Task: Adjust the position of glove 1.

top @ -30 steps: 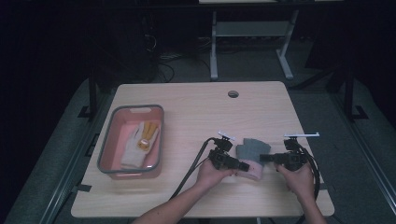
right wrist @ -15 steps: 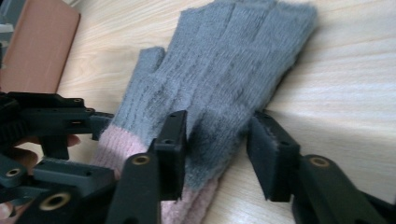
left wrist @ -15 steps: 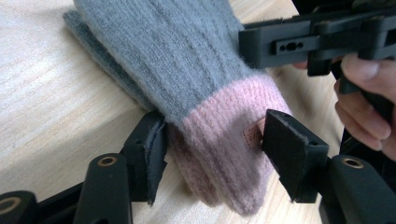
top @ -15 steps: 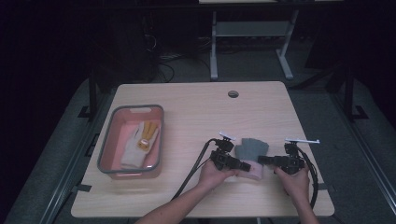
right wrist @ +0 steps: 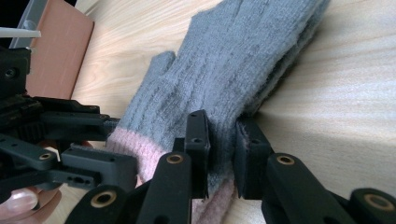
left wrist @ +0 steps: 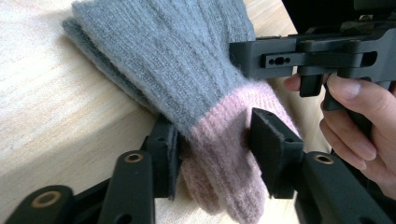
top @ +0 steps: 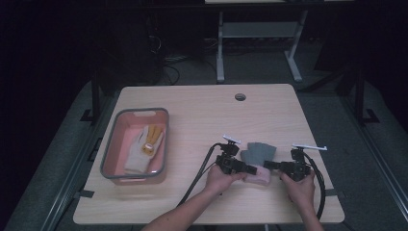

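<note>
pink bin [top: 111, 166] holds a white-and-yellow glove [top: 143, 150].

Left gripper [top: 251, 169]: matte black body, a small pale flat plate [top: 232, 139] standing on top. Thick black cable [top: 199, 175] trails from it in a long curve.

Right gripper [top: 267, 165]: same black build, a longer pale plate [top: 309, 147] on top, and a black cable [top: 319, 185] looping behind it.

In the left gripper view the jaws are chunky black blocks on jointed black arms, each pivot ringed with a brass-coloured eyelet [left wrist: 133, 157]. In the right gripper view: matching black blocks, small screw holes [right wrist: 195, 127] in one pad's side, brass-coloured eyelets [right wrist: 174, 159] at the joints.

Forearms bare, no sleeves showing. Fingernails short, unpainted.
</note>
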Demonstrator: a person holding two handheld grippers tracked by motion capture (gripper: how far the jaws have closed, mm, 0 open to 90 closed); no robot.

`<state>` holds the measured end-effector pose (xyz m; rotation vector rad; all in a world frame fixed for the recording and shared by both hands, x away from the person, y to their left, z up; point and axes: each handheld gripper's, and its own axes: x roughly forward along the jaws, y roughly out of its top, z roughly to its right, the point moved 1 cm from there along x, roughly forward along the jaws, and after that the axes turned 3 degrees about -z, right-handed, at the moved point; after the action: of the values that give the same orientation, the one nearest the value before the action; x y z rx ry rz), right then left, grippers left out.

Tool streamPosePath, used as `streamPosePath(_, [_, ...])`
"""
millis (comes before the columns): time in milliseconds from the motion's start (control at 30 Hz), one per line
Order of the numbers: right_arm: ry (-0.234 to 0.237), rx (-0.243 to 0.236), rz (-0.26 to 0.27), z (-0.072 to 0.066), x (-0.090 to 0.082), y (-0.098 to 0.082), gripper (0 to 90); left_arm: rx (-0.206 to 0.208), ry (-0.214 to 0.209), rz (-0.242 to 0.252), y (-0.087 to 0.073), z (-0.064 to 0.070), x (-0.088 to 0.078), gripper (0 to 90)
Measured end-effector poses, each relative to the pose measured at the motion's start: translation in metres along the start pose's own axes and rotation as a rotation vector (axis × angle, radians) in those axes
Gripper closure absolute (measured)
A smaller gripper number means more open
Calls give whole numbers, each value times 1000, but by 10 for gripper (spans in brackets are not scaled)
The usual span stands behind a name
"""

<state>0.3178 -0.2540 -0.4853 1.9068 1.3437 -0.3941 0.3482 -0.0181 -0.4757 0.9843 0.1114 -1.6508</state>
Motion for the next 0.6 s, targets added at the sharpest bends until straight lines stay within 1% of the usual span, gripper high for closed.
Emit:
streamPosePath(67, [2, 2, 3, 0, 0, 0, 781, -2, -10, 7, 0, -1, 0, 596])
streamPosePath(133, [6, -7, 7, -3, -2, 0, 784, 0, -16, 11, -1, -2, -2, 623])
streamPosePath(267, [16, -13, 8, -5, -4, 0, 786, 4, -29, 13, -1, -3, -4, 631])
streamPosePath(300, [20, -14, 7, -6, -5, 0, 788, -4, -32, 17, -1, -3, -5, 635])
streamPosePath(333, [21, -16, 5, -8, -6, 0, 788, 4, -35, 19, -2, -4, -7, 636])
streamPosePath(400, [20, -26, 5, -9, -6, 1, 788, 3, -38, 22, -2, -3, -8, 636])
streamPosePath(433, [27, -27, 12, -12, -7, 1, 788, 0, -41, 26, -2, -3, -10, 636])
streamPosePath(567, [32, -33, 15, -17, -8, 3, 788, 16, -45, 36, -2, -2, -18, 636])
streamPosePath(600, [36, -37, 16, -19, -8, 3, 788, 30, -43, 39, -3, -2, -21, 636])
